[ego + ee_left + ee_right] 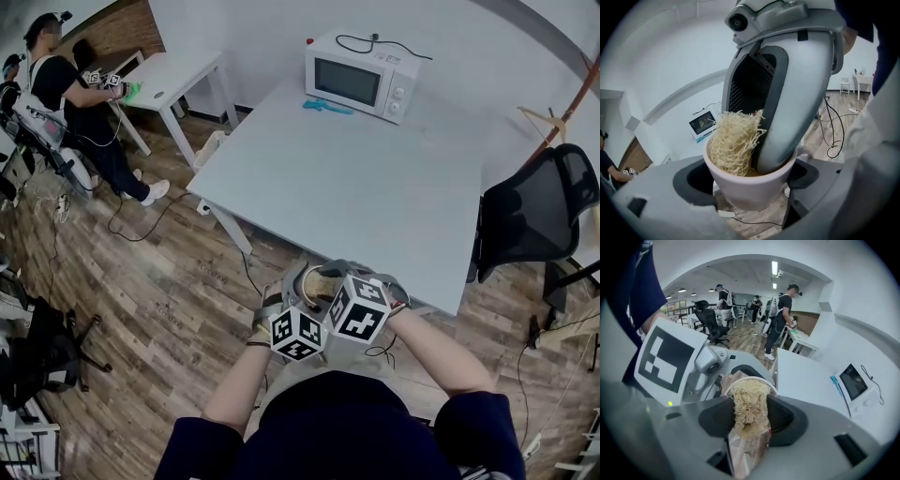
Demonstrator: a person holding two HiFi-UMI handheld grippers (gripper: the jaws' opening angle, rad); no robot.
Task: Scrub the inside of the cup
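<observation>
One broad white table stood ahead of the person, who held both tools close to the body over the wood floor, off the tabletop. The head view alone showed a black chair at the table's right and a white microwave at its far edge. Only the right gripper view took in several people standing deeper in the room. Black-and-white square markers covered each gripper's cube. The left gripper was clamped on the sides of a pale cup held in the air. The right gripper pinched a straw-coloured fibrous scrubber, and one of its jaws and the scrubber sat inside the cup. A small blue object lay just before the microwave.
</observation>
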